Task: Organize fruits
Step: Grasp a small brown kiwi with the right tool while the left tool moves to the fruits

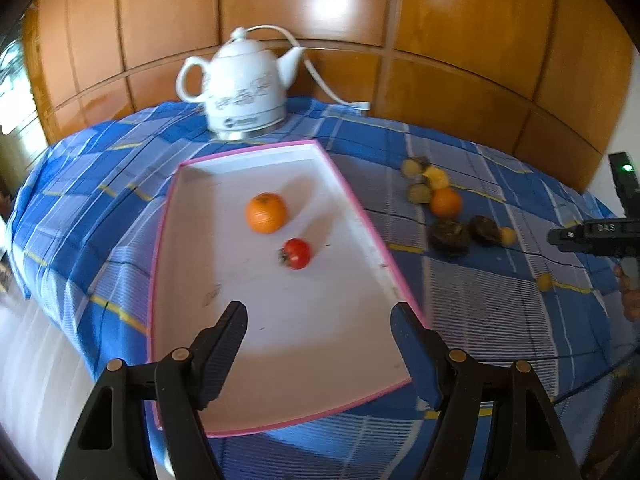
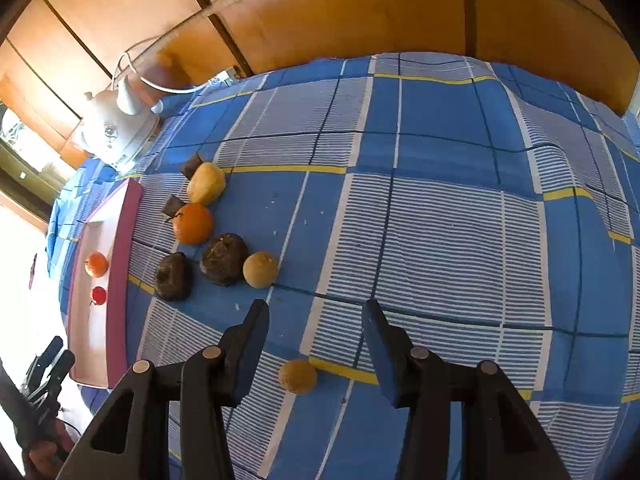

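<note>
A white tray with a pink rim [image 1: 352,196] lies on the blue checked cloth. In it sit an orange [image 1: 266,213] and a small red fruit [image 1: 296,253]. My left gripper [image 1: 320,320] is open and empty above the tray's near end. Several fruits lie on the cloth right of the tray: an orange [image 2: 193,223], a yellow fruit [image 2: 206,183], two dark brown fruits [image 2: 223,258] [image 2: 173,276] and a tan round fruit [image 2: 260,269]. My right gripper [image 2: 316,316] is open and empty, with a small tan fruit [image 2: 297,376] on the cloth between its fingers.
A white ceramic kettle [image 1: 244,88] with a white cord stands behind the tray against the wooden panel wall. The tray [image 2: 122,280] shows at the left of the right wrist view. The cloth [image 2: 460,220] stretches to the right.
</note>
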